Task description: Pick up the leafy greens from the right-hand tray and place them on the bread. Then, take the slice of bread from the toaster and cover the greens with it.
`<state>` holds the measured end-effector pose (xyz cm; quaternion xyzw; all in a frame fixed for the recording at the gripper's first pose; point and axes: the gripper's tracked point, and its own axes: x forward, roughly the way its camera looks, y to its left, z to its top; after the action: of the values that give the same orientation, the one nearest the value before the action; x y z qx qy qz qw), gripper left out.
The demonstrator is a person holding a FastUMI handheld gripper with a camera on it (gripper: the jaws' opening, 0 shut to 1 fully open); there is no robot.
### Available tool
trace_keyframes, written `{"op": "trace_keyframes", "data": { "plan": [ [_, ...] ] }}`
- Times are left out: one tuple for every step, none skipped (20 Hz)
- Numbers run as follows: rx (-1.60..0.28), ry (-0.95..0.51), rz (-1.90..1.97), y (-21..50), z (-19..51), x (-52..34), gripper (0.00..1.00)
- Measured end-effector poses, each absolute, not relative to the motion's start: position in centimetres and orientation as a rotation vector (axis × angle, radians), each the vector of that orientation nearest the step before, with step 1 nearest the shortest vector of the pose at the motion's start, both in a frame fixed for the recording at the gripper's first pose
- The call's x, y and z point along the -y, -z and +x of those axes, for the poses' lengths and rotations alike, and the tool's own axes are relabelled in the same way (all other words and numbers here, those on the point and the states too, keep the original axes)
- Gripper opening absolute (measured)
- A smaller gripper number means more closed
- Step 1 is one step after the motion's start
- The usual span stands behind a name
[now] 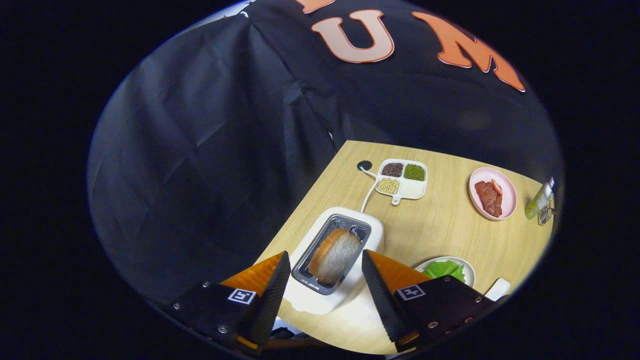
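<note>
Fingers [274, 295] of gripper [324, 280] spread wide, partly hiding greens [442, 269] beside toaster [337, 260]

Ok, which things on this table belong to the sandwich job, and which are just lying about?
Job: bread slice in the toaster, between the open fingers; leafy greens on the white plate.
Lying about: divided dish of beans, pink plate with meat, bottle.

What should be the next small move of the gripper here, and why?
Probably lower the open gripper straight down around the bread slice. It stands in the toaster slot between the fingers, untouched, and greens already lie on the plate.
</note>
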<state>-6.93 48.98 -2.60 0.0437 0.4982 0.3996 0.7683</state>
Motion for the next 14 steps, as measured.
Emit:
{"op": "trace_keyframes", "data": {
  "plan": [
    [-1.102,-0.866,0.077,3.0,-7.0,-49.6,0.86],
    [-1.122,-0.862,0.057,3.4,-6.9,-50.1,0.85],
    [-1.137,-0.851,0.04,3.7,-6.7,-50.6,0.85],
    [-1.155,-0.841,0.019,4.1,-6.8,-50.8,0.83],
    [-1.172,-0.827,-0.001,4.6,-6.7,-51.1,0.82],
    [-1.19,-0.816,-0.021,5.2,-6.8,-51.2,0.79],
    [-1.199,-0.808,-0.036,5.6,-6.9,-51.5,0.78],
    [-1.207,-0.805,-0.055,6.0,-6.8,-51.6,0.74],
    [-1.211,-0.804,-0.07,6.3,-6.8,-51.9,0.73],
    [-1.222,-0.804,-0.089,6.8,-7.1,-51.9,0.71],
    [-1.227,-0.811,-0.106,7.6,-7.4,-52.0,0.68],
    [-1.249,-0.804,-0.146,8.3,-7.7,-51.8,0.67],
    [-1.271,-0.8,-0.152,8.9,-8.2,-51.7,0.66],
    [-1.283,-0.799,-0.149,9.7,-8.4,-51.8,0.65]
  ]
}}
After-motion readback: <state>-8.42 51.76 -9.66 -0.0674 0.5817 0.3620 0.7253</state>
